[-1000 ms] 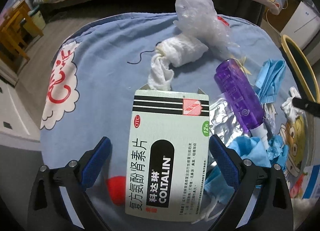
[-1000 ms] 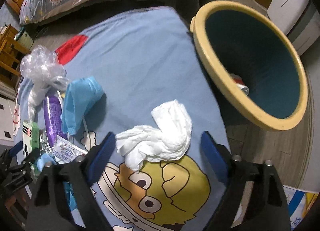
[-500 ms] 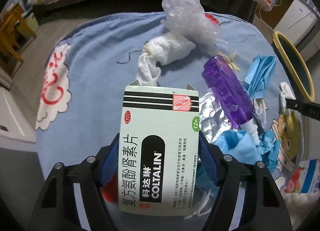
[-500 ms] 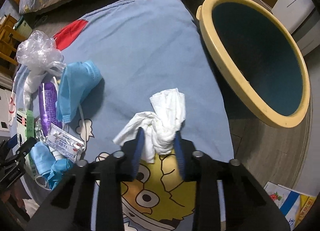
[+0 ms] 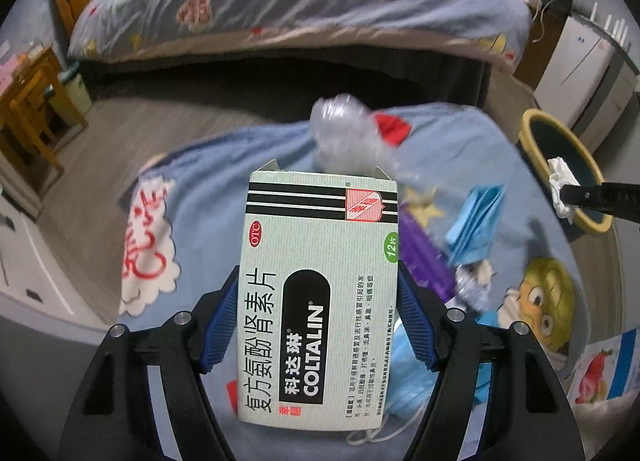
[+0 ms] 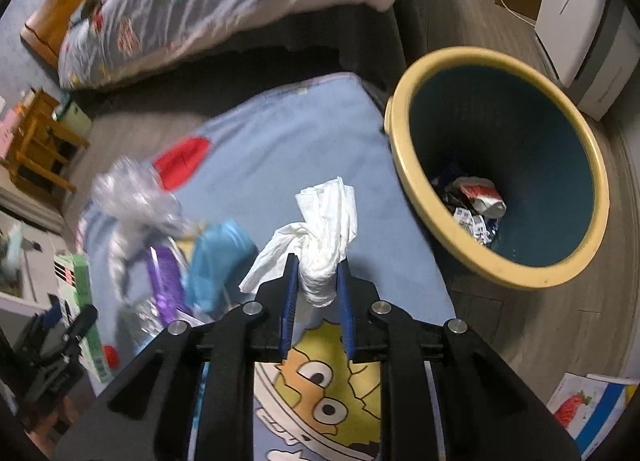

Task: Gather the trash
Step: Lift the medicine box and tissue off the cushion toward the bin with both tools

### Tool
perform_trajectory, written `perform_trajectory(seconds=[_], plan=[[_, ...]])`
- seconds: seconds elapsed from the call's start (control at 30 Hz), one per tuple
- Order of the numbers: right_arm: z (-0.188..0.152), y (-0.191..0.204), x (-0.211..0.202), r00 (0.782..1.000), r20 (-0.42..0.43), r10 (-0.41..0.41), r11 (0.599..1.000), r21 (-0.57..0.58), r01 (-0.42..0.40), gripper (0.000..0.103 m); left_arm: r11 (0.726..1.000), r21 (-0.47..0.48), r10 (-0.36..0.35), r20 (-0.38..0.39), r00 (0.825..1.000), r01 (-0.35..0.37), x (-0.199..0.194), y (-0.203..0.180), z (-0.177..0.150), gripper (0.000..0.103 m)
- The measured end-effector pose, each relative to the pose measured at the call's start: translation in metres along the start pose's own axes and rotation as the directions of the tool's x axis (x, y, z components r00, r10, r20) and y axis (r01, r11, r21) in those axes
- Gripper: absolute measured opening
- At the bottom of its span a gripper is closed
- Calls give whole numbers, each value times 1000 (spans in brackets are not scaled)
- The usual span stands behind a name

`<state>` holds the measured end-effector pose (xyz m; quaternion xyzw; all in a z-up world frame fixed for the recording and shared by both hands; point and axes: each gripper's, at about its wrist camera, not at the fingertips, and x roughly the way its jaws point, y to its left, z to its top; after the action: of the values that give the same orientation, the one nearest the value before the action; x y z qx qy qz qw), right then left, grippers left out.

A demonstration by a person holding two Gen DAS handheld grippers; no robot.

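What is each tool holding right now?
Left tool: shut on the COLTALIN medicine box.
Right tool: shut on the crumpled white tissue.

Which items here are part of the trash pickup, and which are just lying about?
Job: medicine box in left gripper; tissue in right gripper; bin; face mask; purple bottle.
Lying about: bed quilt; wooden chair; cartoon blanket.

A blue cartoon-print mat (image 6: 280, 149) covers the grey wood floor (image 6: 540, 313) beside a bed. On it lie a crumpled clear plastic bag (image 6: 128, 193), a purple bottle (image 6: 160, 281) and a blue face mask (image 6: 216, 261), bunched together. A yellow-rimmed bin (image 6: 496, 273) stands on the floor at the mat's edge.
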<state>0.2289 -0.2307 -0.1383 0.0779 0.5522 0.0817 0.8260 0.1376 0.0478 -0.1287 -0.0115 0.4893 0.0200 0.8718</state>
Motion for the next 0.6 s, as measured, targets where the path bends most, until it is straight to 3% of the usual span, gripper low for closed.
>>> perform_trajectory(seconds=[0.37,0.6], plan=[[24,-10,-50,983,132,127,988,75,-137,18,999,39,-13,100,995,9,-29,-14,15,72],[35,-13,-78,970,204,134,988,50,-147,18,999,32,-36,106,994,32,-31,-18,17,72]])
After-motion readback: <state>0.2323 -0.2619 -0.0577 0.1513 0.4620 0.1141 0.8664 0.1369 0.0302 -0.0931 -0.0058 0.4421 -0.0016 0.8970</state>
